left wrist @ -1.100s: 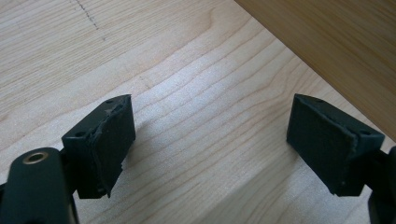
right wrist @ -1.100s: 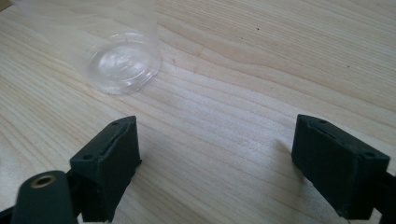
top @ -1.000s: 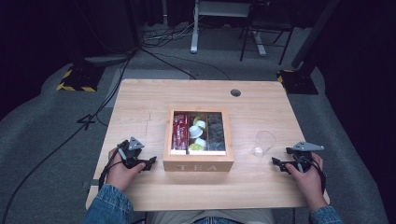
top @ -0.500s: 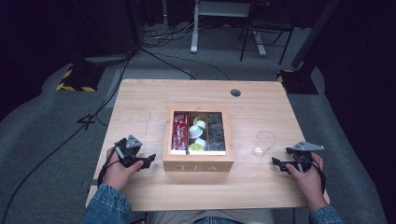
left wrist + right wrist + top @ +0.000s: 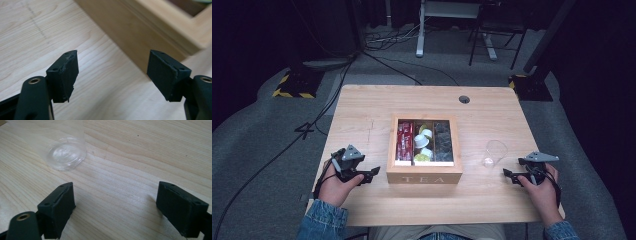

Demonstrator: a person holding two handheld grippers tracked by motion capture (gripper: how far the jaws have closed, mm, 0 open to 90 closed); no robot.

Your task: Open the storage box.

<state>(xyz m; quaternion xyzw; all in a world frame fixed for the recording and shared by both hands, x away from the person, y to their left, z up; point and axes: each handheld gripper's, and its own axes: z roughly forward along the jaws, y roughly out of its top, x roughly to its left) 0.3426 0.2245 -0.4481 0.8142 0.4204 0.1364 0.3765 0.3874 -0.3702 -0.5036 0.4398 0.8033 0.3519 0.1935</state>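
Two grippers are sitting low at the near corners of the pale rectangular wooden table (image 5: 362,107), and between them the square light-wood tea box (image 5: 424,172) with "TEA" on its front wall is standing at the middle of the tabletop, lid off, three compartments showing. Red packets are filling the left compartment, white and yellow-green capsules the middle one, dark packets the right.

Left gripper (image 5: 371,173) is pointing straight at the box's left wall, tips just beside the near left corner and apart from it. Its jaws have just been closing a little, yet they are standing spread with bare wood grain between them. In the left gripper view the left gripper (image 5: 112,72) is looking along the box's side wall, whose bottom edge is running diagonally just ahead of the right pad.

Over on the other side, the right gripper (image 5: 508,175) is resting near the table's right edge, jaws wide apart and holding nothing. The clear plastic cup (image 5: 494,152) is standing upright just ahead of it, between the gripper and the box, with open tabletop around it. The right gripper view is showing the right gripper (image 5: 115,205) with the cup's round base (image 5: 65,155) ahead and left of the left pad, apart from it.

Plenty of bare table is lying behind the box, up to the round cable hole (image 5: 464,99) near the far edge.
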